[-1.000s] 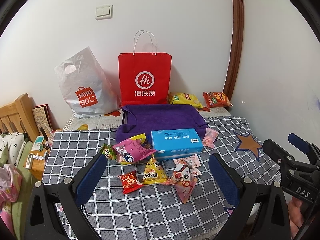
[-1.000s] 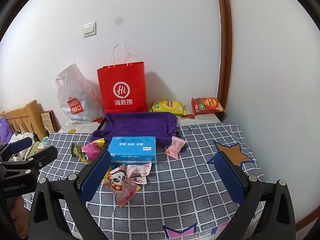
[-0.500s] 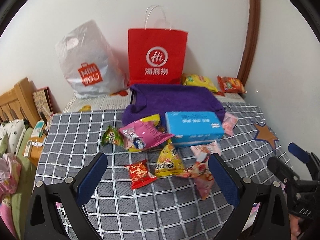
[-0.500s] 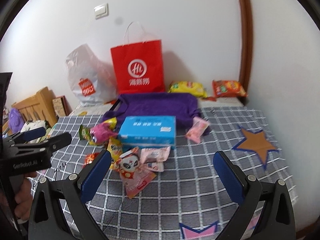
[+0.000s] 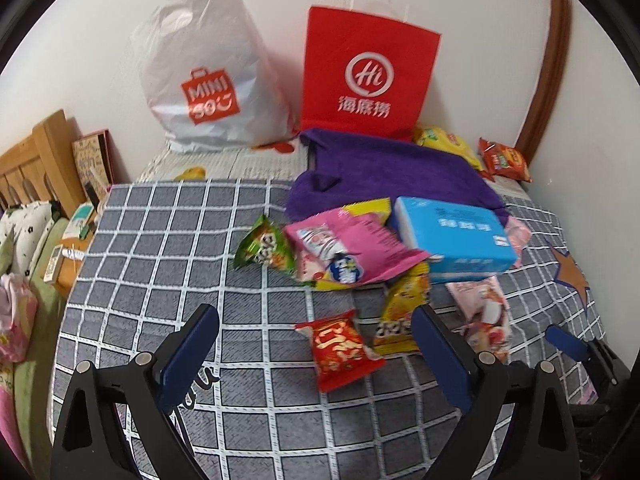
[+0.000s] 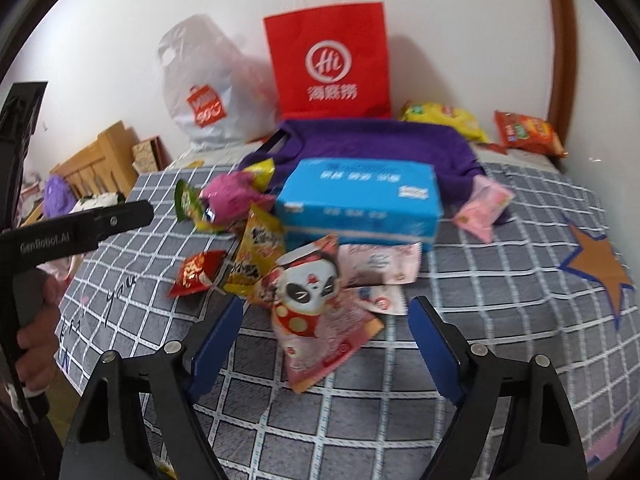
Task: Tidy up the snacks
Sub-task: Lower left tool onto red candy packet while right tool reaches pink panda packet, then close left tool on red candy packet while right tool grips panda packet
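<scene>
A: How are the jaws standing on each side?

B: Both are standing wide and closing in. The left gripper (image 5: pixel 314 354) is hovering over the grey checked cloth (image 5: pixel 160 240), with the small red snack packet (image 5: pixel 340 348) lying in the gap between its blue pads, and nothing is being pinched. The right gripper (image 6: pixel 326 338) is also released; the pink panda packet (image 6: pixel 316 308) is lying between its jaws, untouched.

A: Where are the snacks sitting?

B: They are lying in a loose heap in the middle of the cloth, in front of a blue rectangular tissue box (image 6: pixel 360 200). They are crinkly foil and plastic pouches: one green (image 5: pixel 264 246), one big glossy pink (image 5: pixel 348 248), one yellow triangular pouch (image 6: pixel 258 256), plus flat pale pink sachets (image 6: pixel 380 264).

A: And behind them?

B: A soft purple cloth (image 5: pixel 392 168) is lying behind the box. Two bags are standing upright against the wall: one stiff red paper bag (image 5: pixel 366 76) with white cord handles and one crumpled white plastic bag (image 5: pixel 208 72). Two more chip packets, one yellow (image 6: pixel 444 118) and one orange-red (image 6: pixel 528 132), are resting in the far right corner.
</scene>
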### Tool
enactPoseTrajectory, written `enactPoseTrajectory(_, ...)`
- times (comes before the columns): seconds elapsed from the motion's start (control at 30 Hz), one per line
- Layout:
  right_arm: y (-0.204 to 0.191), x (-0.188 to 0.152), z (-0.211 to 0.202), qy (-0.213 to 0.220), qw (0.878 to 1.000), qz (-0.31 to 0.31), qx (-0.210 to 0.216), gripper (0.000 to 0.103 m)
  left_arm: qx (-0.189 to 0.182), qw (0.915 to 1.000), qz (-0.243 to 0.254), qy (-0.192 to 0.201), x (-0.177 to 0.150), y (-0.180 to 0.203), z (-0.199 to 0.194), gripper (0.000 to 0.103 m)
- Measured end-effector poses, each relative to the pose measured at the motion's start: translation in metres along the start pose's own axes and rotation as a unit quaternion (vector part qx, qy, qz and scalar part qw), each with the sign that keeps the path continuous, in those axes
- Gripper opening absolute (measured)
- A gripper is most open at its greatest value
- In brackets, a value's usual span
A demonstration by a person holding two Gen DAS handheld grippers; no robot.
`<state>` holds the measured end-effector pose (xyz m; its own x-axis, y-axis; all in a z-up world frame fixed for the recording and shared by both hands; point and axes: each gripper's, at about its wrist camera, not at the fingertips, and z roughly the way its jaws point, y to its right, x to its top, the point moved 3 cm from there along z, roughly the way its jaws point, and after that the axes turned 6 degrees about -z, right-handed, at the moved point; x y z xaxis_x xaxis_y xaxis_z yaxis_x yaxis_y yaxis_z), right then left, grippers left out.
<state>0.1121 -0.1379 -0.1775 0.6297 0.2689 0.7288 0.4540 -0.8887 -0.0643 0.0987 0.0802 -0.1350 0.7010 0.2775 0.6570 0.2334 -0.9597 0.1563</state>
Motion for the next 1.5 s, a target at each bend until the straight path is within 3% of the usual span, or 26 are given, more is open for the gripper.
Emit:
enactPoseTrajectory(0.23,-0.005,-0.009,0.041,-0.039,0.999,-0.006,0.006,0.076,-0.012,0.9993,-0.017,-0.031,-0.004,-0.015,0.028,0.096)
enactPoseTrajectory(0.33,-0.003,-0.013,0.052,-0.050,0.999,-0.005,0.014,0.059,-0.016,0.9988,-0.017,-0.043,-0.008,-0.016,0.039,0.096)
enactPoseTrajectory(0.53,0.002,-0.003,0.034,-0.027,0.999,0.000,0.024,0.043,-0.035,0.9966,-0.021,-0.071,-0.017,-0.013,0.061,0.096)
enactPoseTrajectory(0.77,0.036,0.003,0.008,-0.005,0.999,0.013,-0.037,0.042,-0.024,0.9948,-0.008,-0.098,-0.027,-0.001,0.084,0.086)
enactPoseTrajectory(0.87,0.058,0.000,0.007,-0.017,0.997,0.021,-0.074,0.042,-0.011,0.9951,0.005,-0.098,-0.030,0.001,0.089,0.064)
enactPoseTrajectory(0.93,0.071,-0.003,0.012,-0.032,0.994,0.021,-0.102,0.042,-0.004,0.9952,0.026,-0.095,-0.030,0.002,0.087,0.043)
enactPoseTrajectory(1.03,0.084,-0.006,0.022,-0.044,0.993,0.026,-0.104,0.042,-0.015,0.9950,0.026,-0.095,-0.029,-0.003,0.087,0.043)
enactPoseTrajectory(1.23,0.086,-0.011,0.044,-0.046,0.996,0.031,-0.065,0.042,0.003,0.9968,0.045,-0.067,-0.028,-0.004,0.091,0.045)
enactPoseTrajectory(1.4,0.088,-0.009,0.051,-0.028,0.998,0.029,-0.051,0.060,0.008,0.9980,0.055,-0.031,-0.030,-0.004,0.092,0.045)
enactPoseTrajectory(1.5,0.092,-0.011,0.056,-0.022,0.998,0.030,-0.052,0.061,0.002,0.9982,0.052,-0.029,-0.029,-0.005,0.092,0.045)
